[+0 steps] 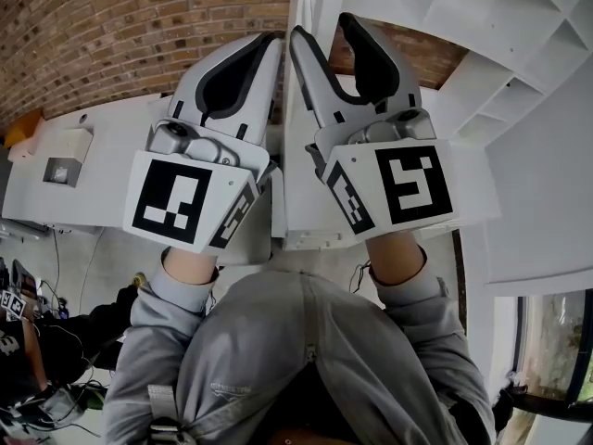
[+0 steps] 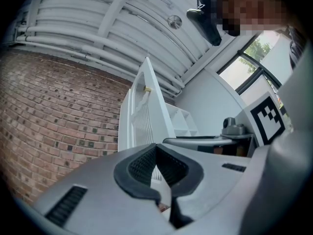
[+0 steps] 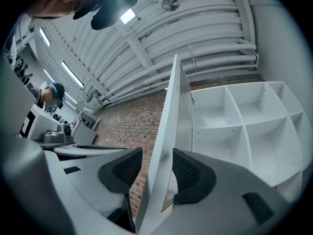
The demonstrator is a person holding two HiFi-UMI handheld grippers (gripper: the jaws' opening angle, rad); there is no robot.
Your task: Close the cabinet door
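1. Between the jaws of the right tool (image 3: 151, 173) stands the edge of the white cabinet door (image 3: 172, 111), which is swung open. The jaws are spread wide and the pads are not clamped on it.
2. Just left of it, the left tool (image 2: 156, 151) has its jaws closed tip to tip, with nothing between them.
3. Right of the door, the cabinet (image 3: 244, 126) shows white compartments, and a brick wall (image 3: 127, 126) lies behind.

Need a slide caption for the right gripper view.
Right gripper, jaws apart, straddling the edge of the open white cabinet door, white shelves to its right, brick wall behind.
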